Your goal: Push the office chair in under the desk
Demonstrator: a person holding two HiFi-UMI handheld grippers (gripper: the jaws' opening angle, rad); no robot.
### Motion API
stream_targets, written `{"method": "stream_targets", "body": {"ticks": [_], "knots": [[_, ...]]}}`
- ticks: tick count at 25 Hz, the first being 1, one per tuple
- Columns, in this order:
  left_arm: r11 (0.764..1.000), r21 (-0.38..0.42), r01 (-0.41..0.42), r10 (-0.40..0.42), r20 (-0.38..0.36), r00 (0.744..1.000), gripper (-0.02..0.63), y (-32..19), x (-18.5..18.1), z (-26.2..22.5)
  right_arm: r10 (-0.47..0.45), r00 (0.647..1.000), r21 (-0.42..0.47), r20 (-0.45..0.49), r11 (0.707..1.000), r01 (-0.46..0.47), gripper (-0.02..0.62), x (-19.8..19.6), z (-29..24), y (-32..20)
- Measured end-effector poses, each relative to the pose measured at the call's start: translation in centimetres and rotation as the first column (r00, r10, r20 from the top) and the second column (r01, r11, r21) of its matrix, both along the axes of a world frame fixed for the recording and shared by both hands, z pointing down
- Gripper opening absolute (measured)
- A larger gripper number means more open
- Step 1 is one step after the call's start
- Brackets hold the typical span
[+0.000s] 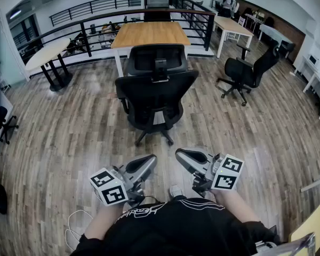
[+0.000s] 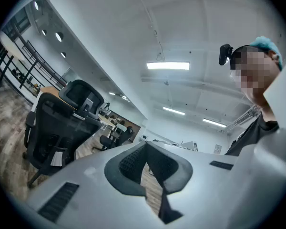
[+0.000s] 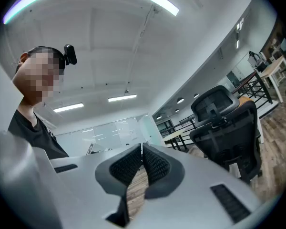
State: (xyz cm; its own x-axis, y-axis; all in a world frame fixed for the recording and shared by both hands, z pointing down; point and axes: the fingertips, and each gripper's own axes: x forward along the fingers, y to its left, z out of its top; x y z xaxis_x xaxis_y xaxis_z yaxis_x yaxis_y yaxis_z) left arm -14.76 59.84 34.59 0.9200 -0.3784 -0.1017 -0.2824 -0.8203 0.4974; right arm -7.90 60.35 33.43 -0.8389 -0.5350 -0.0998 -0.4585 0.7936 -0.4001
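Straight ahead in the head view: black office chair (image 1: 156, 92) on a wood-plank floor (image 1: 69, 121), with its mesh back and headrest turned toward the viewer. Stands just in front of the near edge of a wood-topped bench (image 1: 149, 33) with white legs. Wheeled base out on open floor, not tucked beneath the top.

Low in the same view: left gripper (image 1: 151, 160) and right gripper (image 1: 180, 154), side by side and near each other. Both aimed toward the chair, well apart from it and touching nothing. Black-and-white marker cube at the rear of each. Black shirt (image 1: 170, 228) of the person holding them across the bottom edge.

Seen along the left gripper: jaws closed, dark ribbed pads meeting at the tips, nothing between them. Chair off to the left beyond them.

Seen along the right gripper: jaws likewise drawn together, only a hairline showing between the pads, nothing gripped. Chair off to the right.

Elsewhere: second black chair (image 1: 248, 71) alone to the right, well apart from the first. Dark railing (image 1: 69, 28) curving behind the bench. White desks (image 1: 232, 25) at the far right, with a person (image 1: 226, 1) standing beyond them.
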Motion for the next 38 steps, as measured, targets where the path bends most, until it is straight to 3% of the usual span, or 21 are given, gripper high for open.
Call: {"method": "stream_targets", "body": {"ticks": [10, 15, 18, 21, 31, 38], "knots": [[1.0, 0.021, -0.004, 0.003, 0.044, 0.999, 0.008, 0.5, 1.5, -0.2, 0.03, 1.0, 0.021, -0.009, 0.999, -0.029, 0.048, 1.2, -0.4, 0.8], [0.999, 0.03, -0.01, 0.01, 0.032, 0.999, 0.008, -0.4, 2.1, -0.6, 0.07, 0.997, 0.039, -0.031, 0.997, -0.069, 0.048, 2.6, -0.7, -0.4], [0.999, 0.054, -0.006, 0.005, 0.018, 1.0, 0.009, -1.4, 2.3, -0.8, 0.066, 0.998, 0.041, 0.002, 0.997, -0.066, 0.048, 3.6, -0.8, -1.8], [0.999, 0.041, 0.033, -0.034, 0.024, 0.999, 0.009, -3.4, 2.6, -0.2, 0.067, 0.997, 0.029, 0.033, 0.997, -0.068, 0.049, 5.0, -0.7, -3.7], [0.989, -0.01, 0.149, -0.149, 0.045, 0.988, 0.009, -13.9, 6.0, 1.6, 0.085, 0.996, 0.027, -0.034, 0.996, -0.084, 0.049, 10.5, 1.6, -13.9], [0.975, 0.058, 0.213, -0.217, 0.094, 0.972, 0.011, -21.4, 10.1, 0.6, 0.079, 0.993, 0.085, -0.083, 0.994, -0.072, 0.049, 15.6, 0.7, -21.2]]}}
